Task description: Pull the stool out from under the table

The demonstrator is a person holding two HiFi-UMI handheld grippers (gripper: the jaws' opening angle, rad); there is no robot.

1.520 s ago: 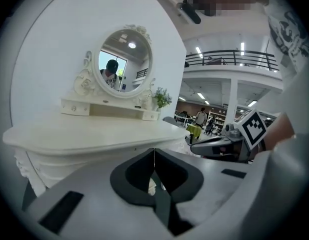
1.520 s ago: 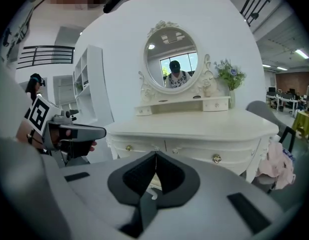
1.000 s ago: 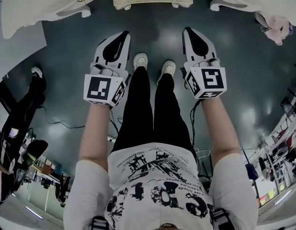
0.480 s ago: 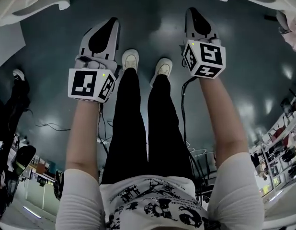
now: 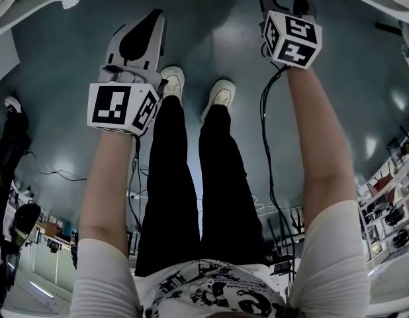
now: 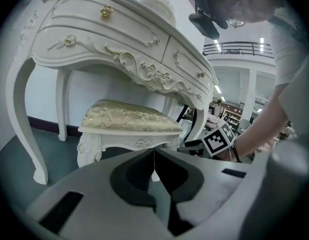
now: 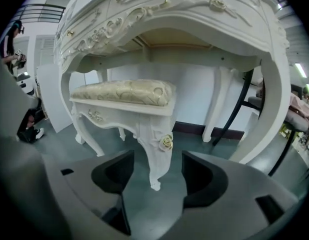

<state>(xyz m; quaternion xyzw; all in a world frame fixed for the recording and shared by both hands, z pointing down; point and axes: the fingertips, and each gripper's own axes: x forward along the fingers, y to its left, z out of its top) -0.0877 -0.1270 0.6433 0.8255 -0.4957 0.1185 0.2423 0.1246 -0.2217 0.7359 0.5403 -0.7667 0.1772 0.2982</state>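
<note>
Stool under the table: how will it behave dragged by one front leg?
Stool looks rigid: carved solid frame. Glossy floor should let it slide. Slim curved legs: a one-leg pull may pivot it.

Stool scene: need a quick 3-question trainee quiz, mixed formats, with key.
1. True or false: the stool already stands clear of the table.
2. The left tool has its jaws: A) wide apart, B) together with nothing between them, C) clamped on a drawer knob.
3. Which part of the stool lines up with the gap of the right tool?

Key
1. False: the stool is under the table.
2. B.
3. A front leg, the one with the carved rose. The right tool's jaws are opening; the leg shows in the gap and the pads do not touch it.
</note>
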